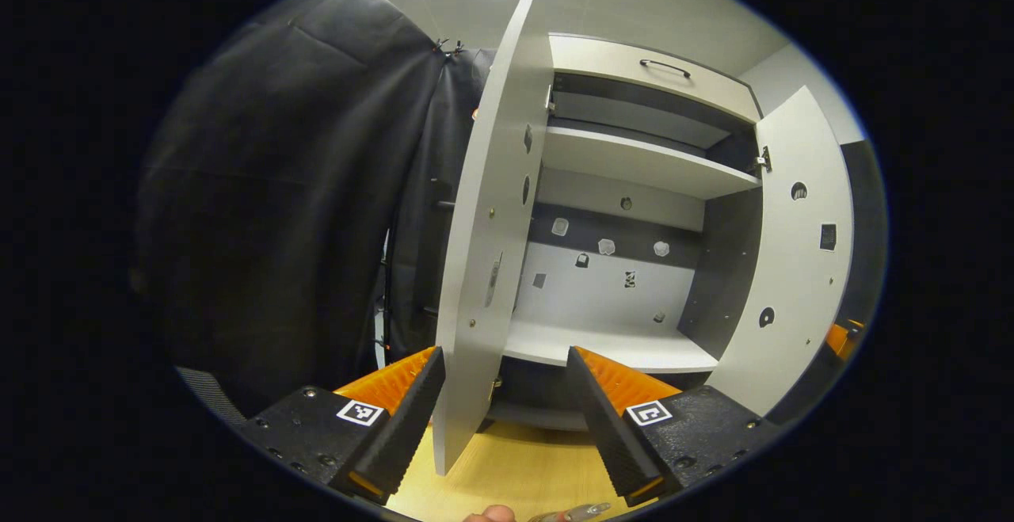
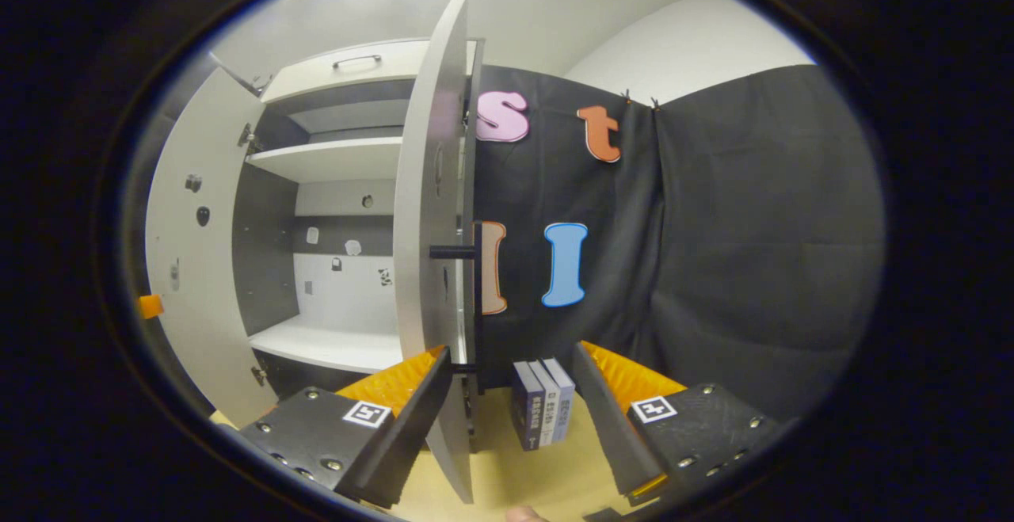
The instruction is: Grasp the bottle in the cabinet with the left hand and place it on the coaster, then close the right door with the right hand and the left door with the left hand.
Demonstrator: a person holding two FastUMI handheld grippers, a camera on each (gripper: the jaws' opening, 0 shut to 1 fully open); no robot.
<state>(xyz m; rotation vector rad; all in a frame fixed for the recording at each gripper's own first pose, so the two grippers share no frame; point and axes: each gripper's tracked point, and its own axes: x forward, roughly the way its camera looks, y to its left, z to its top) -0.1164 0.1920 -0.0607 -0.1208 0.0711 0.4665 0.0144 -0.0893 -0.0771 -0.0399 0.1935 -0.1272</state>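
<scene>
My left gripper (image 1: 503, 403) is released, its fingers spread wide, and the edge of the pale grey wooden left door (image 1: 483, 253) stands between them, closer to the finger at 7 o'clock. My right gripper (image 2: 511, 403) is released too, near the edge of the pale grey right door (image 2: 432, 229). Three small upright books (image 2: 543, 403) stand on the light wooden table (image 2: 515, 482) at 6 o'clock. The white cabinet shelf (image 1: 610, 344) is bare. The bottle and coaster I cannot tell.

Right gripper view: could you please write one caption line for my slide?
Open right gripper faces the edge of the cabinet's open right door, with small books standing on the wooden table.
</scene>
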